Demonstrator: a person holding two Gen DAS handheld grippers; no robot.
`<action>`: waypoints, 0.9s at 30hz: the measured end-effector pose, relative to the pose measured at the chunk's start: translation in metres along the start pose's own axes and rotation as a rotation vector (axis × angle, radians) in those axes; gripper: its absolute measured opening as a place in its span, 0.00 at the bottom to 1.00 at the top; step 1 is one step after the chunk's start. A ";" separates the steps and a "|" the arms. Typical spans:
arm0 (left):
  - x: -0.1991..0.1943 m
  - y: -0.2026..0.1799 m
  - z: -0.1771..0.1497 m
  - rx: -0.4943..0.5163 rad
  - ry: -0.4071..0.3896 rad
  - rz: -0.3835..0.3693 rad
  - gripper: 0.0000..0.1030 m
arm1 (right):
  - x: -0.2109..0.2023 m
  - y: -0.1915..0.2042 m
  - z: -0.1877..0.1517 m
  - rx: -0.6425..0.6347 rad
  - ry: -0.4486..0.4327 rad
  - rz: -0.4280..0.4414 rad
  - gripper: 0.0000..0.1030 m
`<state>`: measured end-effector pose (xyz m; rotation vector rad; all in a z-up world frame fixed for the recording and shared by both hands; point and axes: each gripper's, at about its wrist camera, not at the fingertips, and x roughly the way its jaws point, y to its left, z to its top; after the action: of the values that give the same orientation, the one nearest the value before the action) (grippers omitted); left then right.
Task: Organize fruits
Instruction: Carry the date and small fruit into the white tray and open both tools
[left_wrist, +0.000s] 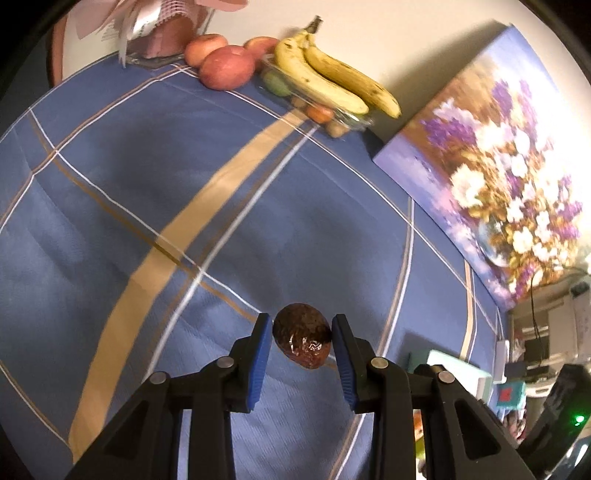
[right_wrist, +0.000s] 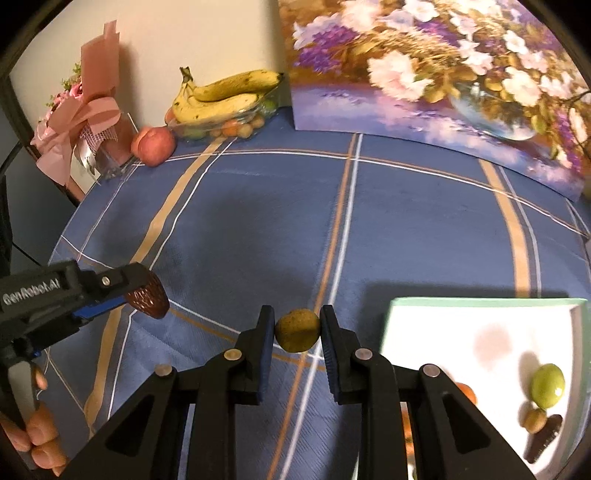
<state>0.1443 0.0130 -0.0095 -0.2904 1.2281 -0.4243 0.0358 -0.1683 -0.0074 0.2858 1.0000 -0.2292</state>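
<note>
Blue checked cloth (right_wrist: 406, 221) with tan and white stripes covers the bench under both of my tools. My left hand-held gripper (left_wrist: 302, 341) is pinching a dark brown, wrinkled date (left_wrist: 302, 339) between its blue pads, lifted clear of the cloth; in the right wrist view the same date (right_wrist: 147, 297) shows at the left, with my fingers (right_wrist: 40, 435) wrapped round the handle below it. My right hand-held gripper (right_wrist: 297, 330) is clamped on a small round yellow-green fruit (right_wrist: 297, 329), also held above the cloth. Near right of it sits a white tray (right_wrist: 480, 321) with a pale green rim, holding a green round fruit (right_wrist: 548, 385), a small brown fruit (right_wrist: 535, 420), a dark long piece (right_wrist: 545, 437) and something orange (right_wrist: 466, 392) partly hidden behind my gripper. At the far edge of the bench, against the wall, a clear container (right_wrist: 221, 127) of small mixed fruits carries a bunch of bananas (right_wrist: 221, 96) on top, with a red apple (right_wrist: 153, 146) just left of it; the left wrist view shows three apples (left_wrist: 225, 61) there. A pink wrapped bouquet (right_wrist: 81, 122) stands at the far left, and a flower painting (right_wrist: 443, 85) leans against the wall at the far right.
</note>
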 end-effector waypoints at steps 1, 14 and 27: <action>-0.001 -0.003 -0.002 0.009 0.001 -0.004 0.34 | -0.004 -0.002 0.000 0.003 -0.002 -0.004 0.25; -0.017 -0.047 -0.048 0.142 0.018 -0.065 0.34 | -0.058 -0.034 -0.028 0.071 -0.032 -0.055 0.25; -0.018 -0.091 -0.106 0.296 0.088 -0.080 0.34 | -0.091 -0.083 -0.073 0.150 -0.016 -0.103 0.25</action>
<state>0.0245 -0.0585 0.0119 -0.0678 1.2231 -0.6856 -0.0958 -0.2166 0.0222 0.3688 0.9842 -0.4010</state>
